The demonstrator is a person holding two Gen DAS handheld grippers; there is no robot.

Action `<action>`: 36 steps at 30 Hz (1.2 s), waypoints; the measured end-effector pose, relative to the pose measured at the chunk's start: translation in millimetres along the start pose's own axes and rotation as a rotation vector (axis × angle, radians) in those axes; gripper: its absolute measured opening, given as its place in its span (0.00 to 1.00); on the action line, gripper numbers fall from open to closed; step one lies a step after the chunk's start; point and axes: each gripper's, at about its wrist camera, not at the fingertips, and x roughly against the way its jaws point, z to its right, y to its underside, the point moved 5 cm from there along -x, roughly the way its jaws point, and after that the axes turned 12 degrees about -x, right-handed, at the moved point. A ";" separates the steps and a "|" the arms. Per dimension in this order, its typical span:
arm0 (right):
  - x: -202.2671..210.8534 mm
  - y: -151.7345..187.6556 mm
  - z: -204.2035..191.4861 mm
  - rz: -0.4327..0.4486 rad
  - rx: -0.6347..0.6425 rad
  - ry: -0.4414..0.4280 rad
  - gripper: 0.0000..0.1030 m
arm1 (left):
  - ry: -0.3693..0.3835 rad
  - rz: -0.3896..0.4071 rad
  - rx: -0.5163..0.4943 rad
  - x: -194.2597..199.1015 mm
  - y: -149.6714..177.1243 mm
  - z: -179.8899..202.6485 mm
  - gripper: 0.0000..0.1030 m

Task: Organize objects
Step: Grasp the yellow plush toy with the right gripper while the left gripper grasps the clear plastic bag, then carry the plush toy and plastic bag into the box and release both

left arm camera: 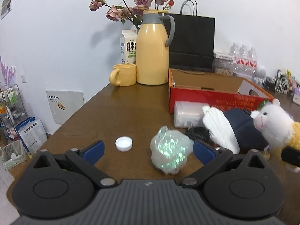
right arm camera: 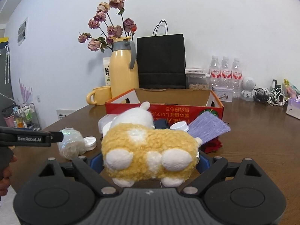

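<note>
My right gripper [right arm camera: 150, 161] is shut on a yellow and white plush toy [right arm camera: 150, 150], whose body fills the gap between the blue pads and hangs just above the brown table [right arm camera: 253, 140]. In the left wrist view the toy [left arm camera: 275, 125] shows at the far right. My left gripper [left arm camera: 149, 148] stands open low over the table. A crumpled iridescent wrapper [left arm camera: 168, 150] lies between its fingers, close to the right one. A white bottle cap [left arm camera: 123, 144] lies nearer the left finger. An open red cardboard box [right arm camera: 163, 110] stands behind.
A white glove [left arm camera: 219, 129], a dark blue item [left arm camera: 243, 127] and a clear container [left arm camera: 185, 116] are piled before the box. A purple cloth [right arm camera: 208, 127] lies to the right. Yellow thermos [left arm camera: 152, 52], mug [left arm camera: 123, 75] and black bag [left arm camera: 193, 41] stand at the back.
</note>
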 end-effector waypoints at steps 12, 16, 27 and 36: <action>-15.3 -6.6 4.7 0.001 0.012 0.012 0.90 | 0.077 -0.046 -0.022 -40.3 3.1 14.1 0.90; -20.0 -4.4 4.6 -0.010 0.015 0.010 0.90 | 0.102 -0.084 -0.033 -49.7 7.2 18.6 0.65; -20.9 -3.8 3.8 -0.009 0.023 0.007 0.90 | 0.118 -0.060 -0.078 -43.5 7.5 25.2 0.44; -19.4 -34.7 -5.3 0.070 0.063 -0.013 0.90 | 0.142 0.067 -0.078 -29.1 -47.7 30.5 0.44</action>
